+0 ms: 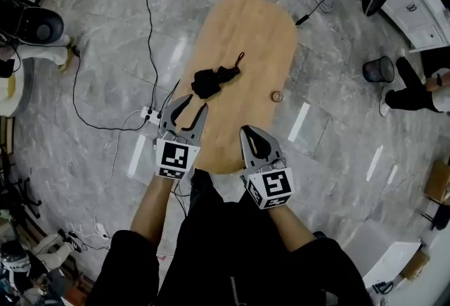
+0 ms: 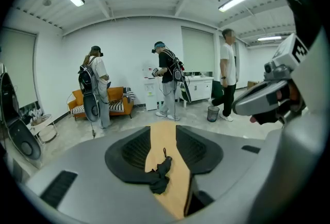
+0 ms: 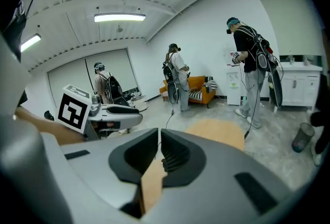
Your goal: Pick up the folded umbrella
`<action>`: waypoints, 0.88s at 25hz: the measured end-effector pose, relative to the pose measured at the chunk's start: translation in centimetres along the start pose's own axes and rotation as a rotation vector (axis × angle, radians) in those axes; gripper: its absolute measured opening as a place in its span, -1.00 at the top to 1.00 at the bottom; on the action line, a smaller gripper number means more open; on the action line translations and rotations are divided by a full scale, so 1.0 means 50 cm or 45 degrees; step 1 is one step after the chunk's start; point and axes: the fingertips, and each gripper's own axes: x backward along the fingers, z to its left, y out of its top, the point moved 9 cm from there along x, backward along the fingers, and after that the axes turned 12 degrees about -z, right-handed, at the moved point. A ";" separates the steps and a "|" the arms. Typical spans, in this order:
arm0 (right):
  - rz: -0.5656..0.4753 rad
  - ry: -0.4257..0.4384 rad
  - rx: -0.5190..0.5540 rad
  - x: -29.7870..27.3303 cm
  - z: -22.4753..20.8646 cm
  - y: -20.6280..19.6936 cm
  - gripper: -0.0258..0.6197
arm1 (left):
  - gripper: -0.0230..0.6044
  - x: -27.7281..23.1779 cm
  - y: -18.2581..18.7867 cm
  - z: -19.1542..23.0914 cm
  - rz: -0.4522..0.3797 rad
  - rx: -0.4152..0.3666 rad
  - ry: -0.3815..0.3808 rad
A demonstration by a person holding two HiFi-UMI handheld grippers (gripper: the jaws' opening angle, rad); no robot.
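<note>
Step in hand, as judged: approach for the grasp. Nothing is held yet.

**State**
- The folded umbrella (image 1: pixel 214 79) lies as a loose black bundle on the wooden table (image 1: pixel 246 30). It is ahead of the left gripper (image 1: pixel 197 102) and not touching its jaws.
- In the left gripper view the jaws stand partly open with nothing clamped. The umbrella (image 2: pixel 161 174) shows through the gap, slightly toward the left jaw.
- The jaws of the right gripper (image 1: pixel 247 129) are closed, or very nearly so, on nothing. The umbrella is forward of them and off to their left.

**Procedure (recommended)**
1. Keep the left jaws apart, and open them wider if the bundle looks thicker than the gap.
2. Centre the bundle between the jaws before going down.
3. Set one jaw on each side of the thick middle of the bundle, not on the thin strap (image 1: pixel 239 58) at the far end.
4. Lower until the tips are close to the tabletop, then close.

**Caution**
The fabric is slack. A pinch on cloth alone will probably let the umbrella sag or slip, so aim to grip across the stiff core.
</note>
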 end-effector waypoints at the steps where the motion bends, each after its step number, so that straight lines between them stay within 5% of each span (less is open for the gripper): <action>1: 0.005 -0.001 -0.008 0.001 -0.005 -0.004 0.83 | 0.42 -0.010 -0.005 -0.004 0.013 -0.020 -0.008; 22: 0.106 0.051 -0.068 -0.065 -0.116 -0.057 0.83 | 0.18 -0.154 -0.120 -0.014 0.210 -0.153 -0.126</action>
